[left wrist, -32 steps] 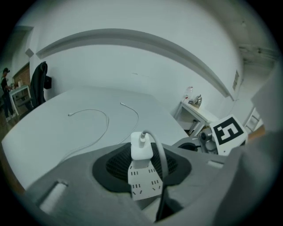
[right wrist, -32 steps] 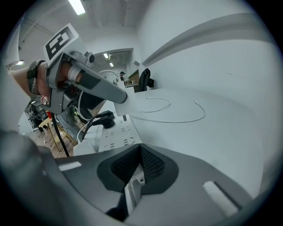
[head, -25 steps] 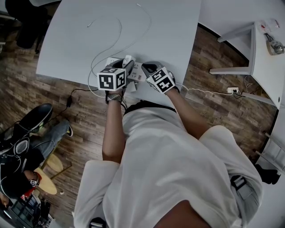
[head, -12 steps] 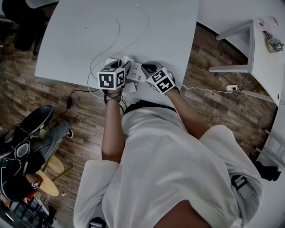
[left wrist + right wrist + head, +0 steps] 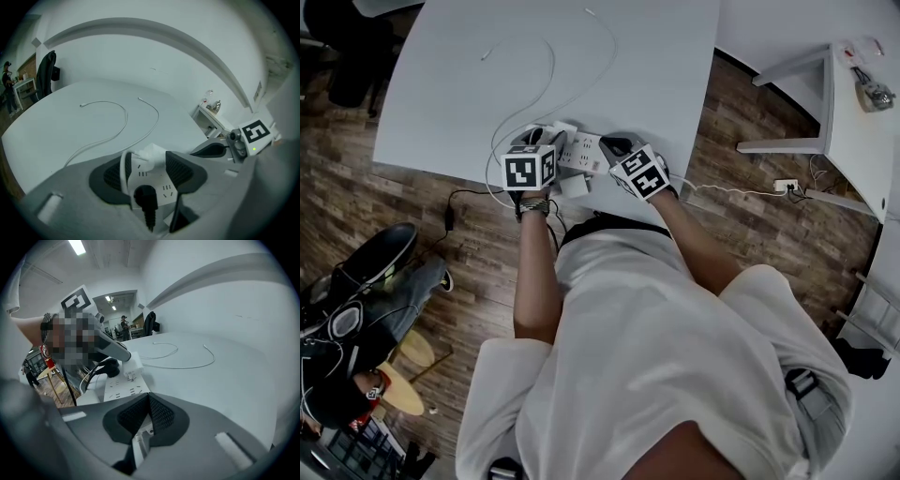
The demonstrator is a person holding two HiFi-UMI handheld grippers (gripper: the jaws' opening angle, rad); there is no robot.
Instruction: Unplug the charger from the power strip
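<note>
charger [image 5: 132,364] not yet out of power strip [image 5: 123,389]; left gripper [image 5: 146,161] jaws just opened wide around it, no grip; right gripper [image 5: 148,401] jaws together.

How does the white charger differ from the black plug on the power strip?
The charger is white and boxy; the black plug is rounded. The charger leans tilted between the left gripper's jaws, which have just been opening; the black plug sits seated in its socket. Both are on the power strip.
</note>
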